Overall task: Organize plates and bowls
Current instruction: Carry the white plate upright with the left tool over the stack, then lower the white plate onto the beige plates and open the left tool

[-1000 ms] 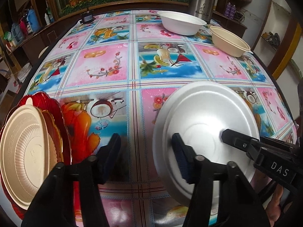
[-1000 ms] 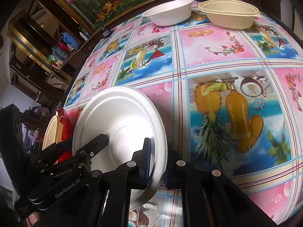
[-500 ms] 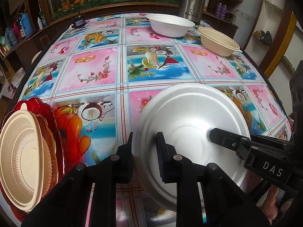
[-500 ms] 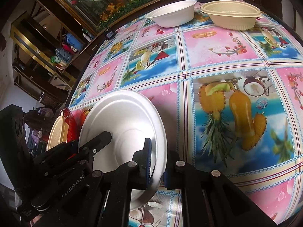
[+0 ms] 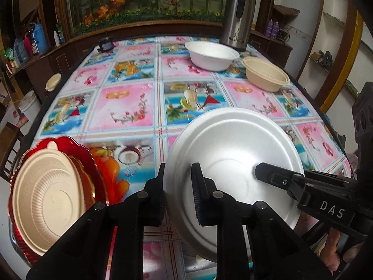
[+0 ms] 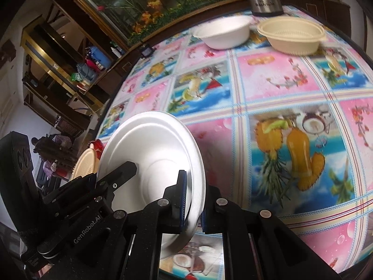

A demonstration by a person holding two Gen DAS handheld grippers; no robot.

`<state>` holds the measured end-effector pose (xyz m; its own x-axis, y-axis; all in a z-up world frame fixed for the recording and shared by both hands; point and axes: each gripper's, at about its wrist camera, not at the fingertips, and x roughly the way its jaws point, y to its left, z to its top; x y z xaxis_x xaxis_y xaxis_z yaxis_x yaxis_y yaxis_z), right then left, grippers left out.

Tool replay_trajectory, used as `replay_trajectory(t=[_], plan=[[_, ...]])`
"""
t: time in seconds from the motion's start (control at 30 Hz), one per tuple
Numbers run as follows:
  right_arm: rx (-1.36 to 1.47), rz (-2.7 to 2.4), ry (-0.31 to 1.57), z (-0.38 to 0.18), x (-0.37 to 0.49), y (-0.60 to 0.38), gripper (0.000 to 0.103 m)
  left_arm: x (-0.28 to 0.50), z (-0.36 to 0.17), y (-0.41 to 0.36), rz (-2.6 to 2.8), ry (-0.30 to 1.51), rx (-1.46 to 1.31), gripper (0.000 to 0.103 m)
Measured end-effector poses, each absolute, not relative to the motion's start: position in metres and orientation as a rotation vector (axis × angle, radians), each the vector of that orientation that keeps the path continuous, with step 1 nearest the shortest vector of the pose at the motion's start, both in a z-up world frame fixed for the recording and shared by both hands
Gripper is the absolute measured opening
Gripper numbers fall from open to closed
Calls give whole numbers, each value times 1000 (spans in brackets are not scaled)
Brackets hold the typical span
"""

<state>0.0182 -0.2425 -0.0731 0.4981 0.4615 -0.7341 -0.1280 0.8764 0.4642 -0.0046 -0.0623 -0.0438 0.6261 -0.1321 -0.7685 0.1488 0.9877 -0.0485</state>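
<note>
Pinching opposite rims, each hand-held gripper, left and right, grasps the white plate (tilted).

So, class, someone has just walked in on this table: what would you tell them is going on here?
A person is sorting disposable tableware with two handheld grippers. The left gripper and right gripper are both shut on the rim of one white plate, tilted above the tablecloth. A beige plate lies on a red plate at the left. Two bowls wait at the far end.
</note>
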Motion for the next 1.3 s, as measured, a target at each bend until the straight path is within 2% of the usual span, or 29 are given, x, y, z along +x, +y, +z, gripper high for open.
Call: replay_trajectory(t=[0.23, 0.87, 1.3], plan=[[360, 425, 942, -45, 19, -228, 9, -12, -16, -46, -115, 783, 16, 17], [279, 606, 894, 9, 29, -134, 9, -34, 33, 46, 41, 685, -59, 17], [222, 738, 972, -4, 26, -54, 10, -46, 13, 110, 159, 768, -85, 17]])
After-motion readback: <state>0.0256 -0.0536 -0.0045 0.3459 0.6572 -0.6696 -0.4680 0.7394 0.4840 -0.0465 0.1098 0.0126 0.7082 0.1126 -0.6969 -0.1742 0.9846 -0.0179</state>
